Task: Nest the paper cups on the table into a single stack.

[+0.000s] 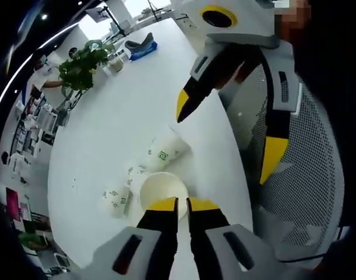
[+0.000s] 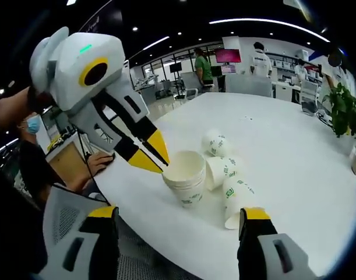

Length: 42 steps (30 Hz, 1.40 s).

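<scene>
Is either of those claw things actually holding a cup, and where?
Yes: the left gripper pinches the rim of the upright cup stack. The right gripper is open, holding nothing.

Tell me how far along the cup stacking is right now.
Partly done. An upright stack of nested cups stands near the table edge, and the left gripper has its jaws shut on the stack's rim. Three loose cups lie on their sides beside it, not yet nested. The right gripper is open and holds nothing, so picking up a loose cup looks like the likely next step.
</scene>
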Tool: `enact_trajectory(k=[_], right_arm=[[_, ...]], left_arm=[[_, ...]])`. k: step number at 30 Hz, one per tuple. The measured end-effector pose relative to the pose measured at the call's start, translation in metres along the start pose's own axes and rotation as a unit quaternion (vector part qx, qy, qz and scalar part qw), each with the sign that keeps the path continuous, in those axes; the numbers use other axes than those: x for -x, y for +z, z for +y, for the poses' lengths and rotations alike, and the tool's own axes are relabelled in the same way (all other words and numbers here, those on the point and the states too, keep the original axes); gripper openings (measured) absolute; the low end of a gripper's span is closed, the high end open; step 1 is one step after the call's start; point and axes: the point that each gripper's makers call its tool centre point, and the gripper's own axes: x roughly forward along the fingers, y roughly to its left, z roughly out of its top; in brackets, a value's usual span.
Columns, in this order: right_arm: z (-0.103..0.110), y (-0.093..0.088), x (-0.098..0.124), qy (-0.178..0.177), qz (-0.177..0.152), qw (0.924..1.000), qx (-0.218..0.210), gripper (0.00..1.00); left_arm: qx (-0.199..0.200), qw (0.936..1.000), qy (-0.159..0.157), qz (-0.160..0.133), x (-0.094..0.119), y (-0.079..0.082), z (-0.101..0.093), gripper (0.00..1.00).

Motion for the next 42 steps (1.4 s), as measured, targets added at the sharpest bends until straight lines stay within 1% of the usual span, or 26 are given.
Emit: enact_trajectory(k=[3, 5, 8, 11, 12, 13, 14, 17, 18, 21, 24, 26, 27, 28, 30, 31, 32, 34, 35, 36, 37, 38, 39, 40, 41, 42], right_arm=[[0.001, 0.001, 0.001, 0.0, 0.0, 1.0, 0.001, 0.86], [0.002, 0.001, 0.001, 0.0, 0.001, 1.0, 0.001, 0.86], [0.0, 0.0, -0.001, 0.0, 0.001, 1.0, 0.001, 0.86], [0.0, 0.0, 0.0, -0.001, 0.001, 1.0, 0.001, 0.86], [-0.001, 0.0, 0.0, -0.001, 0.001, 1.0, 0.002, 0.86], [-0.001, 0.0, 0.0, -0.001, 0.002, 1.0, 0.002, 0.86], [-0.002, -0.001, -0.001, -0.001, 0.003, 1.0, 0.001, 0.86], [-0.003, -0.001, -0.001, -0.003, 0.001, 1.0, 0.002, 0.86], [-0.003, 0.0, -0.001, -0.003, 0.001, 1.0, 0.002, 0.86], [-0.004, 0.0, -0.001, -0.005, 0.002, 1.0, 0.002, 0.86], [-0.006, -0.001, -0.001, -0.006, 0.002, 1.0, 0.0, 0.86], [-0.008, -0.002, -0.002, -0.008, 0.003, 1.0, 0.0, 0.86], [-0.009, -0.003, -0.003, -0.008, 0.003, 1.0, -0.001, 0.86], [-0.01, -0.003, -0.004, -0.008, 0.004, 1.0, -0.001, 0.86], [-0.008, -0.002, 0.0, -0.01, 0.005, 0.9999, -0.002, 0.86], [-0.009, -0.002, -0.002, -0.01, 0.005, 0.9999, -0.002, 0.86], [-0.01, -0.003, -0.002, -0.011, 0.006, 0.9999, -0.003, 0.86], [-0.011, -0.002, -0.001, -0.014, 0.006, 0.9999, -0.003, 0.86], [-0.011, -0.001, -0.001, -0.014, 0.005, 0.9999, -0.004, 0.86], [-0.011, -0.001, 0.0, -0.015, 0.006, 0.9999, -0.005, 0.86], [-0.012, -0.001, 0.0, -0.015, 0.006, 0.9998, -0.005, 0.86], [-0.013, -0.002, 0.0, -0.016, 0.006, 0.9998, -0.006, 0.86], [-0.013, -0.002, 0.0, -0.017, 0.007, 0.9998, -0.007, 0.86], [-0.014, -0.003, 0.0, -0.018, 0.007, 0.9998, -0.007, 0.86], [-0.015, -0.004, -0.001, -0.018, 0.008, 0.9998, -0.008, 0.86], [-0.015, -0.004, 0.0, -0.019, 0.009, 0.9997, -0.009, 0.86]], left_arm=[[0.006, 1.0, 0.001, -0.001, 0.001, -0.002, 0.0, 0.06], [0.018, 0.9998, 0.002, -0.006, 0.0, -0.004, 0.0, 0.08], [0.062, 0.9975, 0.002, -0.033, 0.002, 0.0, -0.001, 0.11], [0.085, 0.9954, 0.008, -0.043, 0.004, -0.002, 0.003, 0.15], [0.099, 0.9938, 0.01, -0.05, 0.005, -0.002, 0.004, 0.17], [0.102, 0.9934, 0.011, -0.052, 0.005, -0.003, 0.005, 0.18], [0.119, 0.9909, 0.015, -0.061, 0.008, -0.003, 0.007, 0.19], [0.146, 0.9861, 0.022, -0.075, 0.011, -0.005, 0.012, 0.21], [0.164, 0.9827, 0.021, -0.084, 0.013, -0.007, 0.013, 0.23], [0.197, 0.9751, 0.024, -0.099, 0.017, -0.011, 0.017, 0.26], [0.219, 0.9691, 0.029, -0.109, 0.021, -0.015, 0.02, 0.29], [0.241, 0.9624, 0.037, -0.119, 0.024, -0.023, 0.028, 0.31], [0.249, 0.9595, 0.047, -0.124, 0.026, -0.025, 0.032, 0.32], [0.255, 0.956, 0.063, -0.13, 0.027, -0.026, 0.038, 0.31], [0.29, 0.9425, 0.082, -0.144, 0.032, -0.037, 0.052, 0.31], [0.302, 0.9374, 0.089, -0.149, 0.033, -0.039, 0.057, 0.31], [0.322, 0.9284, 0.096, -0.159, 0.034, -0.042, 0.063, 0.31], [0.35, 0.9157, 0.1, -0.171, 0.037, -0.046, 0.071, 0.32], [0.368, 0.9064, 0.106, -0.178, 0.038, -0.052, 0.079, 0.33], [0.374, 0.9035, 0.113, -0.175, 0.038, -0.057, 0.083, 0.35], [0.375, 0.9032, 0.126, -0.167, 0.038, -0.064, 0.088, 0.36], [0.367, 0.9054, 0.15, -0.152, 0.038, -0.072, 0.094, 0.37], [0.368, 0.9056, 0.152, -0.145, 0.035, -0.08, 0.099, 0.38], [0.374, 0.9035, 0.15, -0.145, 0.033, -0.083, 0.101, 0.38], [0.386, 0.8985, 0.148, -0.148, 0.033, -0.084, 0.103, 0.39], [0.402, 0.8908, 0.144, -0.154, 0.032, -0.084, 0.104, 0.41]])
